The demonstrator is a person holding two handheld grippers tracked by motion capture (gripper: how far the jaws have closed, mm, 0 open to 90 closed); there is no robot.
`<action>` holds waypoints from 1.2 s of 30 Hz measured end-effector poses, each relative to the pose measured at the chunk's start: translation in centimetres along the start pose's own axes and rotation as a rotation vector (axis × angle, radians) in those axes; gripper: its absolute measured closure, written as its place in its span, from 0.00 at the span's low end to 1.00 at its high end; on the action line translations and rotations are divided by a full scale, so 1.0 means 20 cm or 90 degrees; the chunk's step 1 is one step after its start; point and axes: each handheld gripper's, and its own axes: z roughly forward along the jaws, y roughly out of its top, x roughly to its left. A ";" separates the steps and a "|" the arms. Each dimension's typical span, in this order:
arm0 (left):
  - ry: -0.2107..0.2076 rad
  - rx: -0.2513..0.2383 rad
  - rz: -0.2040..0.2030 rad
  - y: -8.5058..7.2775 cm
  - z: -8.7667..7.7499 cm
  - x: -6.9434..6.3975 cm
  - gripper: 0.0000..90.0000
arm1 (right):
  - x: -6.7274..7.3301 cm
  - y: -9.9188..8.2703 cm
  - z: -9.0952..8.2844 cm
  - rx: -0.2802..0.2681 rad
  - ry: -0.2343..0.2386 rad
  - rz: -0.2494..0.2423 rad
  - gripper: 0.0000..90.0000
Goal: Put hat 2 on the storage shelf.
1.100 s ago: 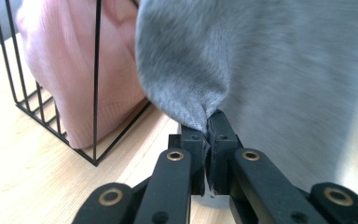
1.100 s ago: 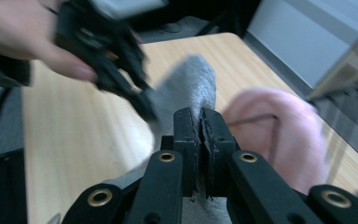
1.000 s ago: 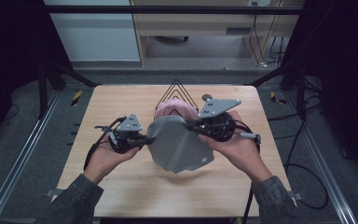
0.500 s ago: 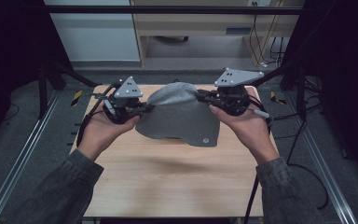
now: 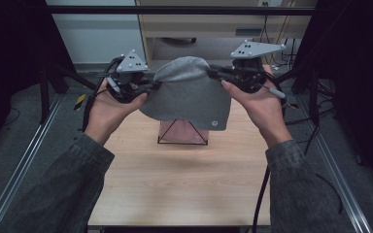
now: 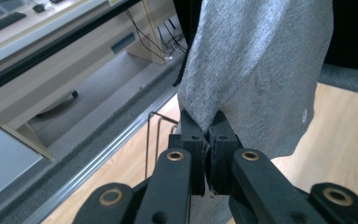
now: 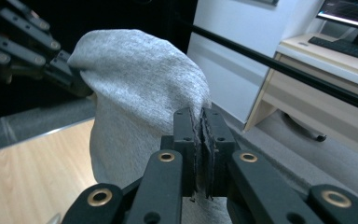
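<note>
While both hands hold it up in the air, the grey hat (image 5: 188, 94) hangs between the two grippers, above the desk (image 5: 175, 170) and not touching it; the left gripper (image 5: 151, 87) pinches the hat's left edge, and its fingers (image 6: 193, 135) are closed tight on the cloth; the right gripper (image 5: 214, 74) pinches the right edge, and its fingers (image 7: 186, 135) are closed tight on the cloth too. The hat is stretched a little from side to side, with its round top up and its open edge hanging down; a small round mark (image 5: 214, 124) sits near the lower right corner of the hat. Under the hat, on the desk, stands a black wire stand (image 5: 182, 141) with something pink (image 5: 175, 131) in it; the hat hides the top of it. The left hand (image 5: 109, 109) and the right hand (image 5: 260, 104) come in from the bottom in grey sleeves (image 5: 58, 194). Seen from the right gripper view, the left gripper (image 7: 77, 81) bites the far side of the hat (image 7: 140, 93); seen from the left gripper view, the hat (image 6: 256, 70) hangs down past the fingers over the desk (image 6: 345, 140).
</note>
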 end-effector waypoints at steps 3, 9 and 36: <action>0.004 -0.004 -0.006 0.01 0.04 0.03 0.97 | -0.05 0.01 0.02 -0.008 -0.005 0.015 0.95; 0.006 -0.027 -0.003 0.02 0.08 0.05 0.97 | -0.11 -0.02 0.06 -0.010 -0.017 0.027 0.95; 0.028 -0.051 -0.033 0.07 0.19 0.09 0.97 | -0.22 -0.03 0.13 -0.033 -0.060 0.062 0.96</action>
